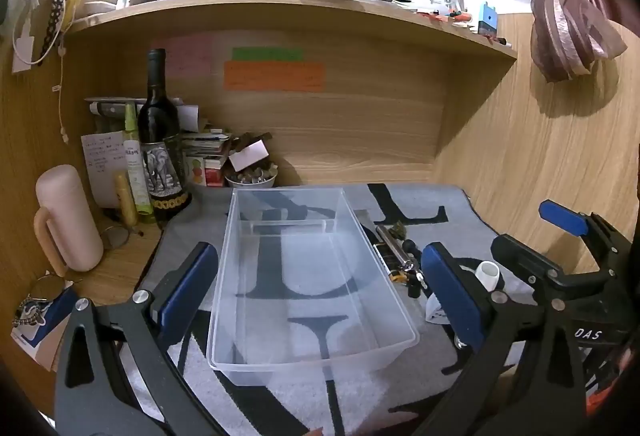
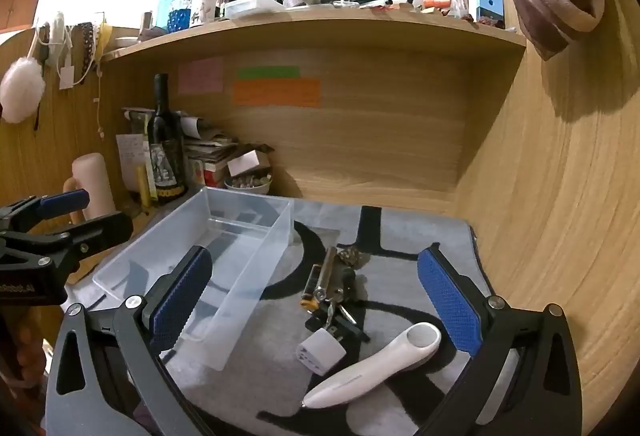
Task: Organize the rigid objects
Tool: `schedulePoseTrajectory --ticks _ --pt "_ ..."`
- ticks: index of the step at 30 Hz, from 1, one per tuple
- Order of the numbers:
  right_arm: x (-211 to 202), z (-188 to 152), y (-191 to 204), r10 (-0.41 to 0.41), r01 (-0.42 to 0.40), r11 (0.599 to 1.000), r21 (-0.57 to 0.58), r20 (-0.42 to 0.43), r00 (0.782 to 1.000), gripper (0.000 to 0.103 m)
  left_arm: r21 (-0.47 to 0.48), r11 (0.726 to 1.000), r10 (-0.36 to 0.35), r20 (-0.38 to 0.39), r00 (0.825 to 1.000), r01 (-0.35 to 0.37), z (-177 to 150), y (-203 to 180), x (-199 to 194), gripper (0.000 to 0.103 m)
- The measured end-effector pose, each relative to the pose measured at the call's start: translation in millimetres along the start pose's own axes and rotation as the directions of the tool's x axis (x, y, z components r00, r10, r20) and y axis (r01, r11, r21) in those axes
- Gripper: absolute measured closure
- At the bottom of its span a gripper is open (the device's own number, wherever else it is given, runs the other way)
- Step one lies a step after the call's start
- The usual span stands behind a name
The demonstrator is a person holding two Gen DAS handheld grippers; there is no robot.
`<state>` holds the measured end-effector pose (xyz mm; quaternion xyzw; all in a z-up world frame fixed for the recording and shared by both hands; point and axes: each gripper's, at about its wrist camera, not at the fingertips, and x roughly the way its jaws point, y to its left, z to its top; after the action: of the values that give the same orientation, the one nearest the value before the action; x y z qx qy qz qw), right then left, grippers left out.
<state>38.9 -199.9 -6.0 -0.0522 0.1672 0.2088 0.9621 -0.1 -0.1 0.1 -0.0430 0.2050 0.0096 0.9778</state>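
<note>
Bin (image 1: 312, 356), clear plastic, rectangular, sits on the grey mat (image 1: 460, 228) w/ black lettering that covers the wooden surface (image 1: 120, 268). Long axis runs front to back, away from the left cam; open top up, nothing visible inside, a low ridge across the far end. In the right cam the bin (image 2: 224, 260) angles off to the left, long side facing the loose items.

Left tool (image 1: 320, 288): blue pads wide apart, straddling the bin's near half w/o clearly touching it. Right tool (image 2: 316, 300): pads also spread apart, holding nothing, hovering over the clutter just right of the bin.

White handheld device (image 2: 376, 368), smooth, tapered, round pale pad at the fat end; lies diagonal, narrow tip toward the cam, fat end near the right pad. White plug adapter (image 2: 320, 354) just beside it, touching or nearly so, can't tell. Behind them a silver metal tube (image 2: 328, 268) pointing away from the cam, next to a black-and-yellow battery (image 2: 310, 288) and a bunch of keys (image 2: 340, 310).

Dark wine bottle (image 1: 160, 140) upright at back left, well apart from the bin.
</note>
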Motion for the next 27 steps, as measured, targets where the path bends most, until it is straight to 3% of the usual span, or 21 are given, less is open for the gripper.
schedulePoseTrajectory --ticks 27 --pt "-0.2 2.5 0.5 0.010 -0.010 1.000 0.011 0.019 1.000 0.000 0.010 1.000 -0.013 -0.002 1.000 0.013 1.9 -0.7 4.9 0.000"
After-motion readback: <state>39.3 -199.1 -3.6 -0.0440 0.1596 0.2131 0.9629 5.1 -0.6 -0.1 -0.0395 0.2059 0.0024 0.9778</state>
